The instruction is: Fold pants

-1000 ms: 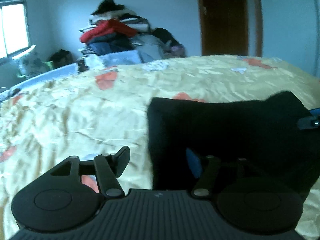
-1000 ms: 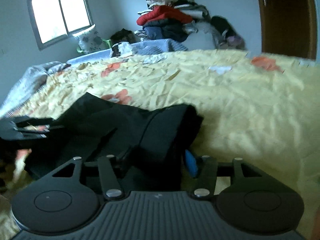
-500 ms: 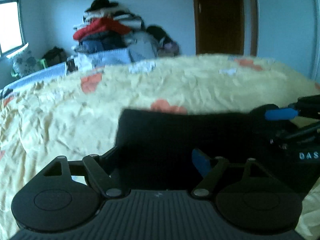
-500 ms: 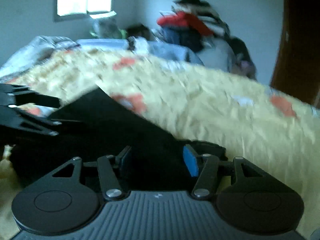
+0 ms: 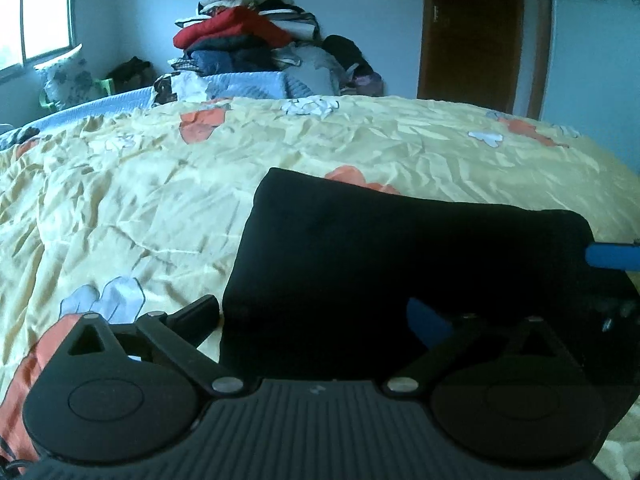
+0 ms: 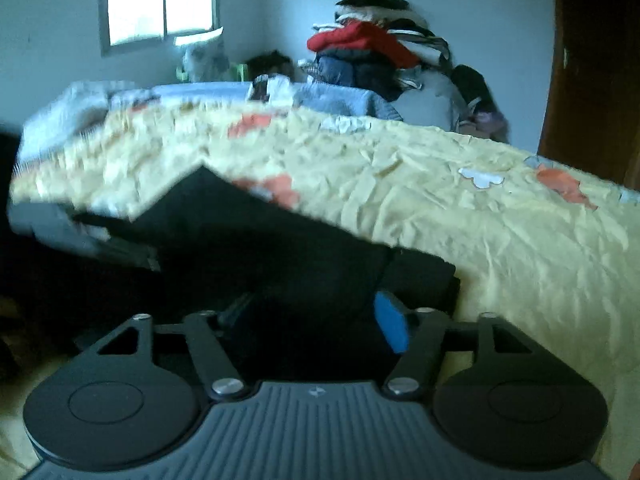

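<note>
My left tool [image 5: 316,312] and right tool [image 6: 316,316] have both just been opening, releasing the black pants [image 5: 400,248]. These lie folded flat on the bed [image 5: 140,200], near edge between the spread jaws, so the fold stays undisturbed.

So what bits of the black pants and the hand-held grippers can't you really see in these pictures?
- Black pants, left wrist view: the near edge is hidden behind the left hand-held gripper; folds are lost in the dark cloth.
- Right hand-held gripper, left wrist view: cut off by the right edge, only a blue pad shows.
- Left hand-held gripper, right wrist view: blurred by motion.
- Right hand-held gripper's left finger, right wrist view: lost against the dark pants.
</note>
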A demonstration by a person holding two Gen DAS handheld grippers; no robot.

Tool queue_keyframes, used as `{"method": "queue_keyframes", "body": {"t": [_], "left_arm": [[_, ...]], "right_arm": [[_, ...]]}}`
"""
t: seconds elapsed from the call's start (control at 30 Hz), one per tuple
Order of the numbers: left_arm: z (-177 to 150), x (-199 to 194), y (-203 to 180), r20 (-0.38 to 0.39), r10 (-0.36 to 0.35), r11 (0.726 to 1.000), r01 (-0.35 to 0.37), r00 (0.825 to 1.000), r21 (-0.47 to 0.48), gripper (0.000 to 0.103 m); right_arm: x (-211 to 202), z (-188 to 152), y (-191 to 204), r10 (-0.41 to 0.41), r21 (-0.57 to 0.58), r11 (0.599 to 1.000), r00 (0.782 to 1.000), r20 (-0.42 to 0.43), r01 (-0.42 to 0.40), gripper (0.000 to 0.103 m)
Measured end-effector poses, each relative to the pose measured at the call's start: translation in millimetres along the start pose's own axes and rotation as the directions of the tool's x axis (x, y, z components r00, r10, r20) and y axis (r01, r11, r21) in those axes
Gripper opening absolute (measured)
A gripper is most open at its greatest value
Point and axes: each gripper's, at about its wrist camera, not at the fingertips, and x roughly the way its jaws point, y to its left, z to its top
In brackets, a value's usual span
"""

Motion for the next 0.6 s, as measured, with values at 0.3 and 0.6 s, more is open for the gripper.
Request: {"method": "queue_keyframes", "body": {"t": [0.3, 0.6], "left_arm": [[-6, -3, -7, 0.047, 0.036, 0.999, -0.037, 0.998, 0.025, 0.103], [-8, -3, -1, 0.038, 0.023, 1.0, -0.022, 0.999, -0.021, 0.103]], "right_arm": [[5, -16, -9, -0.057, 0.152, 0.987, 0.998, 0.003, 0.056, 0.103], [-6, -20, -5, -0.158, 0.198, 0.968, 0.987, 0.007, 0.153, 0.103]]}}
